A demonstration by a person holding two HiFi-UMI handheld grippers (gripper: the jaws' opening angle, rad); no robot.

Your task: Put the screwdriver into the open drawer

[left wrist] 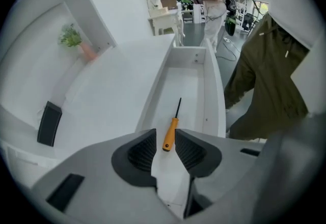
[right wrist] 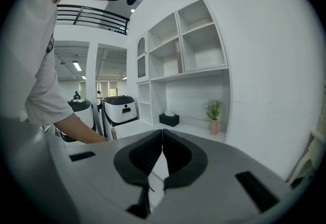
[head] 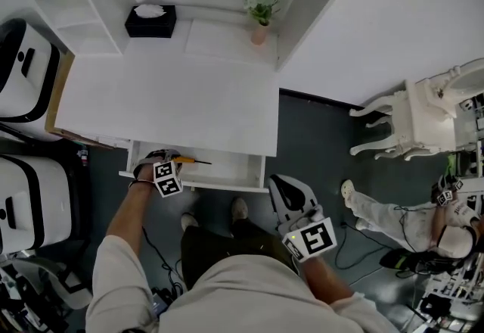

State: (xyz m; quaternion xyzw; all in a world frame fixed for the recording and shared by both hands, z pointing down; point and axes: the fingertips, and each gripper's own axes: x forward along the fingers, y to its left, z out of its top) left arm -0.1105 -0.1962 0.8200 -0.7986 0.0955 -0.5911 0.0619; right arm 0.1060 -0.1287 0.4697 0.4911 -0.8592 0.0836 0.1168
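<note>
An orange-handled screwdriver (head: 192, 161) (left wrist: 170, 133) with a thin black shaft lies flat on the floor of the open white drawer (head: 227, 186) (left wrist: 214, 90). The drawer is pulled out from under the desk front. My left gripper (head: 174, 161) (left wrist: 166, 140) hovers over the drawer's left end, open. The handle's end shows in the gap between its jaws without touching either pad. My right gripper (head: 278, 182) (right wrist: 162, 135) is held to the right of the drawer, below the desk corner. It is shut, with nothing between its jaws.
On the white desk (head: 166, 97) stand a black tissue box (head: 150, 21) and a small potted plant (head: 261, 6), at the back under shelves. White machines (head: 23, 66) stand at the left. A white chair (head: 408, 123) and another person (head: 393, 218) are at the right.
</note>
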